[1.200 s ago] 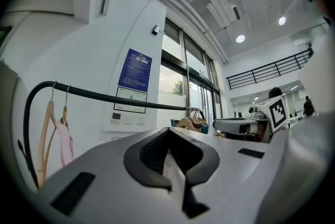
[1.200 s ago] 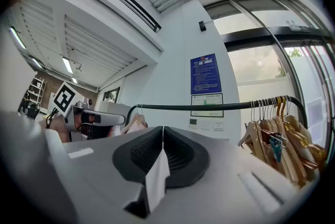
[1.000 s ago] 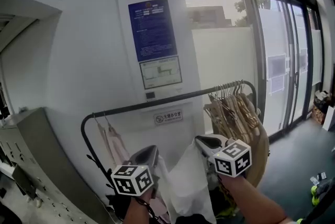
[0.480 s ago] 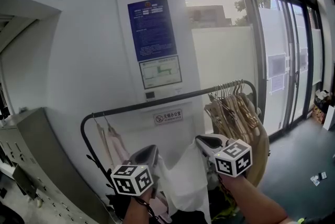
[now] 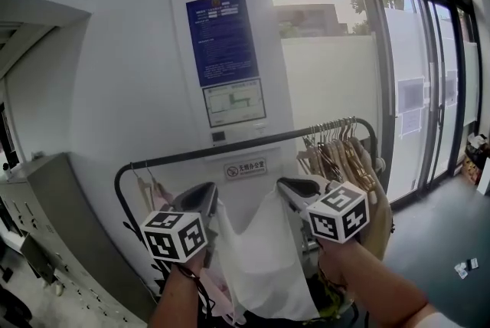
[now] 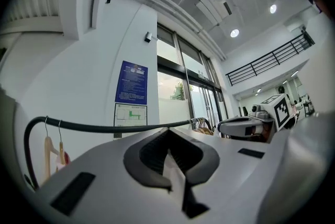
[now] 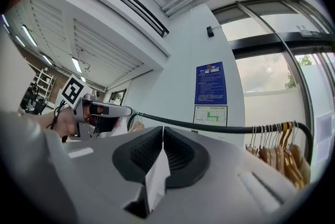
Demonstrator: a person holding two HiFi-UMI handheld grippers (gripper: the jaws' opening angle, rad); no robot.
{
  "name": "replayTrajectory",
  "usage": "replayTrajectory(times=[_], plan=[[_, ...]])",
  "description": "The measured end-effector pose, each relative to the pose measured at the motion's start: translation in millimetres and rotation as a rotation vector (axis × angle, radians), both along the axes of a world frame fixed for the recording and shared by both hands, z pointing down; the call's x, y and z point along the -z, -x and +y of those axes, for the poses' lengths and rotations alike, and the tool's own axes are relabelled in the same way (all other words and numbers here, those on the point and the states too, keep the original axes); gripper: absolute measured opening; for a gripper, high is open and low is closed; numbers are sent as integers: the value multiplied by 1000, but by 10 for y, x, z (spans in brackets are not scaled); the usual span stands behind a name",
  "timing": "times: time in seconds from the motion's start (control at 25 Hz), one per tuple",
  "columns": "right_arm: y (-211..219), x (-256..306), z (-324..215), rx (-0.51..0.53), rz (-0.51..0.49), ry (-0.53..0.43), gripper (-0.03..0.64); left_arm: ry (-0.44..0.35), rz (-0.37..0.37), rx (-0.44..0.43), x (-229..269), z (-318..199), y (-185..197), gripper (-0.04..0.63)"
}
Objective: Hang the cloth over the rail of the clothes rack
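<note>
A white cloth [image 5: 260,261] hangs spread between my two grippers, just in front of and a little below the black rail [image 5: 253,144] of the clothes rack. My left gripper [image 5: 211,192] is shut on the cloth's left top corner, and a sliver of cloth [image 6: 172,168] shows pinched between its jaws. My right gripper [image 5: 283,186] is shut on the right top corner, with a fold of cloth [image 7: 156,176] sticking out of its jaws. In both gripper views the rail [image 6: 104,126] [image 7: 209,126] runs across just beyond the jaws.
Several wooden hangers [image 5: 341,154] crowd the rail's right end, and two hangers with a pinkish garment [image 5: 153,196] hang at its left. A white wall with a blue notice [image 5: 222,39] stands right behind the rack. Glass doors [image 5: 429,89] are to the right.
Both grippers have risen with the cloth, bringing its top edge closer to the rail. The cloth is spread wider between them.
</note>
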State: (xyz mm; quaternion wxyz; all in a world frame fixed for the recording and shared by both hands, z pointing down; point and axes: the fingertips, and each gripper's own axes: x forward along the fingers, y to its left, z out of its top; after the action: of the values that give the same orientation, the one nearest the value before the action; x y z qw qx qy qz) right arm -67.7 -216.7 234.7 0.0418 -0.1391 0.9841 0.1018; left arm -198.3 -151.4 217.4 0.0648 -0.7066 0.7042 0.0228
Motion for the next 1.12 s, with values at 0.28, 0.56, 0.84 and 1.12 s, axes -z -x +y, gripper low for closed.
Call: replayTrajectory(times=[0.28, 0.56, 0.84, 1.12], plan=[[-53, 941, -316, 43, -28, -84, 12, -55, -94, 52, 1007, -133, 59, 5], [123, 2213, -1030, -37, -51, -193, 12, -95, -98, 96, 2210, -390, 636, 5], [485, 3111, -2276, -229, -63, -195, 12, -106, -74, 186, 2983, -917, 1972, 5], [1117, 3185, -3521, -420, 11, -162, 12, -59, -45, 241, 3120, -1725, 3261, 5]])
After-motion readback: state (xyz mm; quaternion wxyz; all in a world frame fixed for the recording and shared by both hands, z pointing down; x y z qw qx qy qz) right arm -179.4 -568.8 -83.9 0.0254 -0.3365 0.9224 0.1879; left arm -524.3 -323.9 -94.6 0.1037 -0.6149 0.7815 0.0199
